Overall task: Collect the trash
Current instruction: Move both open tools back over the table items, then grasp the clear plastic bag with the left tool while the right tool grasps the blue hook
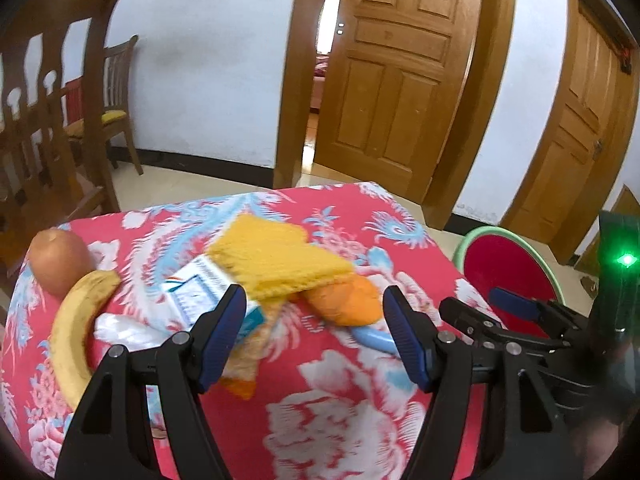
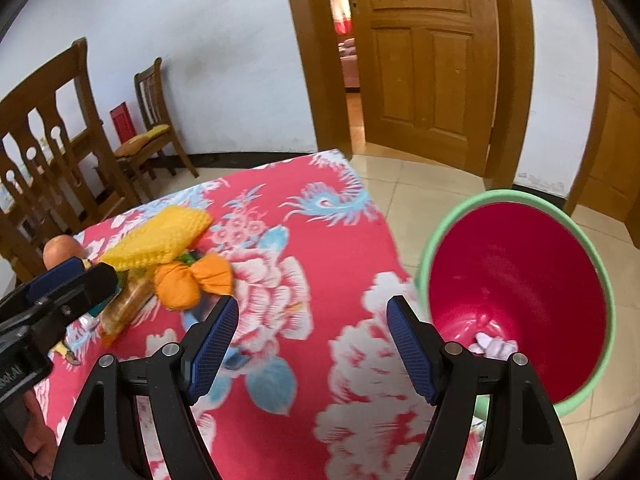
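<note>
A pile of trash lies on the red floral tablecloth (image 1: 328, 420): a blue-and-white carton (image 1: 200, 292), clear plastic wrap (image 1: 128, 330), an orange snack wrapper (image 1: 244, 372) and an orange crumpled wad (image 1: 344, 300) (image 2: 188, 280). My left gripper (image 1: 314, 316) hovers open just short of the pile, the carton by its left pad and nothing between its fingers. My right gripper (image 2: 312, 320) is open and holds nothing, over the table's edge beside the red bin with a green rim (image 2: 520, 260). White scraps (image 2: 492, 346) lie at the bin's bottom.
A yellow cloth (image 1: 276, 260) covers part of the pile; a banana (image 1: 80, 328) and a round fruit (image 1: 60, 260) lie to its left. Wooden chairs (image 2: 60, 152) stand behind the table. The bin (image 1: 512, 276) stands on tiled floor, with wooden doors (image 2: 424, 60) beyond.
</note>
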The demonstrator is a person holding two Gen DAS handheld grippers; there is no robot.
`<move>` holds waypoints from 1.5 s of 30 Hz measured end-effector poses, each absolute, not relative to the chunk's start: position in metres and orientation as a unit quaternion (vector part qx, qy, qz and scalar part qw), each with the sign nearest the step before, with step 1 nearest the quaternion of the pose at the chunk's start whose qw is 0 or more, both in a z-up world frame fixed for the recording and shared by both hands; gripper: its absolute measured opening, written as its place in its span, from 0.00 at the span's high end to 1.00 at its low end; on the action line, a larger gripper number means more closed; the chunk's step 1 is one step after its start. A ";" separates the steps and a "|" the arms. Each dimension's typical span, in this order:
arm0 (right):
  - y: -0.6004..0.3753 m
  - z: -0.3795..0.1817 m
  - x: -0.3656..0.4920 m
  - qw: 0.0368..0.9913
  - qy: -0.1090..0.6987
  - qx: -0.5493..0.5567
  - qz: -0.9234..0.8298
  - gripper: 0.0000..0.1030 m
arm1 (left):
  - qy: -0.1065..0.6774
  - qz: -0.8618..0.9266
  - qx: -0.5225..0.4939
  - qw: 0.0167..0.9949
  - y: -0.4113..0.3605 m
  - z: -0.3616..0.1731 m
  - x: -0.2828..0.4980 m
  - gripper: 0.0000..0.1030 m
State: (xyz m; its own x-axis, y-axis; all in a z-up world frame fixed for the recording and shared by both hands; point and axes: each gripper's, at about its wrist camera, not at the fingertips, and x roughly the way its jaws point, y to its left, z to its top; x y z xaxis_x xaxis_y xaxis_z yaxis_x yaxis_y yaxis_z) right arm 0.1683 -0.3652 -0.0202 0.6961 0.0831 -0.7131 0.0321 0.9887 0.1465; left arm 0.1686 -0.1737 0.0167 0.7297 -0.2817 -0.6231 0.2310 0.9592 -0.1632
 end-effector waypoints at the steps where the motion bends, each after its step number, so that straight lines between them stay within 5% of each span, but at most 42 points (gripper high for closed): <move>1: -0.361 -0.021 0.170 0.917 0.391 0.073 0.017 0.25 | 0.342 -0.135 -0.038 0.929 -0.169 0.016 0.169 0.32; 20: -0.308 -0.030 0.174 0.916 0.397 0.052 0.039 0.25 | 0.371 -0.052 -0.065 0.925 -0.073 -0.018 0.171 0.31; 38: -0.303 -0.033 0.173 0.912 0.403 0.054 0.048 0.25 | 0.394 -0.063 -0.064 0.915 -0.085 -0.035 0.182 0.32; 40: -0.303 -0.033 0.173 0.912 0.403 0.054 0.048 0.25 | 0.396 -0.063 -0.064 0.914 -0.085 -0.034 0.184 0.40; 42: -0.303 -0.034 0.174 0.911 0.405 0.054 0.049 0.25 | 0.404 -0.061 -0.067 0.910 -0.084 -0.036 0.187 0.61; 43: -0.303 -0.034 0.174 0.911 0.406 0.054 0.049 0.25 | 0.408 -0.063 -0.074 0.908 -0.083 -0.037 0.188 0.78; 45: -0.302 -0.034 0.174 0.911 0.407 0.053 0.050 0.25 | 0.413 -0.067 -0.080 0.905 -0.081 -0.039 0.190 0.84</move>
State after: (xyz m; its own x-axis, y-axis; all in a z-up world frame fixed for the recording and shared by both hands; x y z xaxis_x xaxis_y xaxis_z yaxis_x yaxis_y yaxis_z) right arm 0.1741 -0.3020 -0.0340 0.6641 0.1339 -0.7355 -0.0469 0.9893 0.1378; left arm 0.1895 -0.0812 -0.0395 0.6500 -0.1867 -0.7367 0.0543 0.9783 -0.2000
